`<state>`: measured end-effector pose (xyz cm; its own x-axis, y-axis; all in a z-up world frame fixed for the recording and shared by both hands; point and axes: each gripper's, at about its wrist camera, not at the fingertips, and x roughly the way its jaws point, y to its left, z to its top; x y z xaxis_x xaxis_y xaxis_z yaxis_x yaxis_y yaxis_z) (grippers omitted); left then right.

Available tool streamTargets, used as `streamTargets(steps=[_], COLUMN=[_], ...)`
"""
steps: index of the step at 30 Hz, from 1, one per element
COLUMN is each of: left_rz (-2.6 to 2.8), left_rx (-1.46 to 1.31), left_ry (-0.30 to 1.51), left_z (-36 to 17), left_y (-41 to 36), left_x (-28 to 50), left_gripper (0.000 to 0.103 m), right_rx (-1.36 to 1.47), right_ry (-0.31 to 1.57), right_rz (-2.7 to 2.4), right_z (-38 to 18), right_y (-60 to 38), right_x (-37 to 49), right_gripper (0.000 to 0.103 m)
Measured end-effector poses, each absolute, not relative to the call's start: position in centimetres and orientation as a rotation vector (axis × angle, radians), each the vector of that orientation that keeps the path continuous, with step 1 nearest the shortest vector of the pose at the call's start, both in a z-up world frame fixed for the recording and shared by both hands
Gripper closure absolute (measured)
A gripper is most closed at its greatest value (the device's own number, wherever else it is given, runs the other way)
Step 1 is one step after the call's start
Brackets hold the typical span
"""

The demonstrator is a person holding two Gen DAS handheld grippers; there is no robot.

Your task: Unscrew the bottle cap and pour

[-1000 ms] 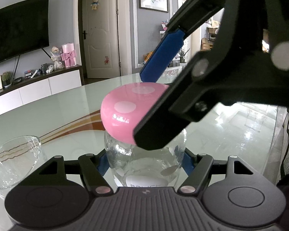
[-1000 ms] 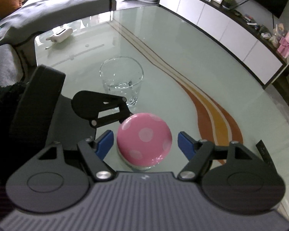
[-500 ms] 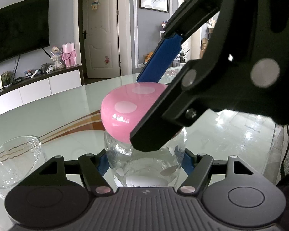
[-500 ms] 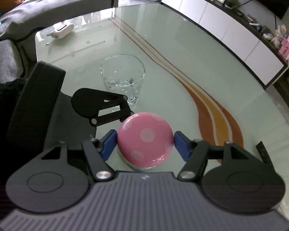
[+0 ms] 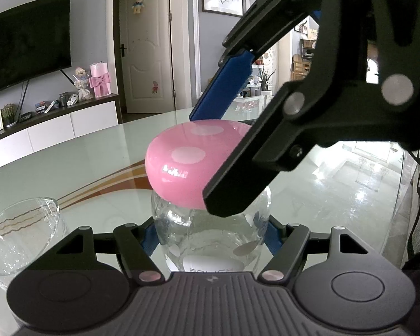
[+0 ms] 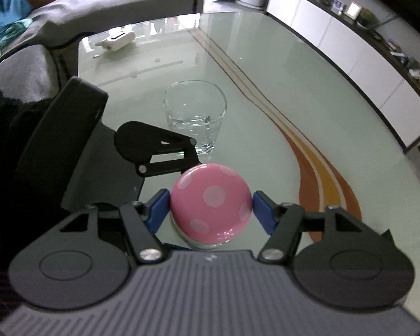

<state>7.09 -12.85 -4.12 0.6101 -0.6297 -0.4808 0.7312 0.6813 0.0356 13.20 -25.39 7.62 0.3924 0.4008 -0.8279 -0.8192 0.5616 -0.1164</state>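
Note:
A clear bottle point(image 5: 210, 240) stands on the glass table point(image 6: 266, 70) with a pink cap point(image 6: 211, 198) dotted in pale spots on top. My left gripper point(image 5: 210, 238) is shut on the bottle's body, its blue pads against both sides. From above, my right gripper point(image 6: 210, 212) is shut on the cap, a blue pad pressed on each side. In the left wrist view the right gripper point(image 5: 207, 163) slants down over the pink cap point(image 5: 187, 162) and hides its right part. A clear drinking glass point(image 6: 194, 114) stands just beyond the bottle.
The drinking glass point(image 5: 16, 235) is close on the left in the left wrist view. A white device point(image 6: 117, 39) lies at the table's far end near a grey sofa point(image 6: 126, 2). A white low cabinet point(image 6: 350, 44) runs along the right.
The right gripper's jaws, which stood apart on either side of the cap, have come together onto it. The gripper has rolled a little about the cap. The left gripper and bottle have stayed still.

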Motion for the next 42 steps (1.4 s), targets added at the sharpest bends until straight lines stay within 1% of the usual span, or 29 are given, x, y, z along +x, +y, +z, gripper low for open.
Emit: streamTargets(steps=[13, 15, 19, 23, 26, 34, 42], left_rz=[-0.796, -0.797, -0.797, -0.798, -0.8, -0.801, -0.802], left_rx=[0.239, 0.239, 0.24, 0.241, 0.242, 0.243, 0.242], left_ry=[0.459, 0.459, 0.46, 0.46, 0.459, 0.46, 0.459], left_z=[-4.2, -4.0, -3.9, -4.0, -4.1, -4.0, -4.0], left_y=[-12.9, -12.7, -12.7, -12.6, -12.2, -12.1, -12.0], left_x=[7.0, 7.1, 7.1, 7.1, 7.2, 7.2, 7.2], left_gripper=[0.029, 0.029, 0.029, 0.029, 0.029, 0.029, 0.029], right_rx=[-0.68, -0.686, -0.698, -0.667, -0.639, -0.456, -0.429], right_ry=[0.814, 0.812, 0.796, 0.797, 0.792, 0.879, 0.905], right_rz=[0.969, 0.963, 0.926, 0.901, 0.853, 0.665, 0.601], right_z=[7.9, 8.0, 7.9, 8.0, 8.1, 8.1, 7.4], right_y=[-25.8, -25.7, -25.5, -25.5, -25.3, -24.9, -24.4], right_x=[13.5, 13.5, 12.9, 12.6, 12.4, 13.2, 13.4], right_gripper=[0.038, 0.035, 0.032, 0.031, 0.026, 0.026, 0.028])
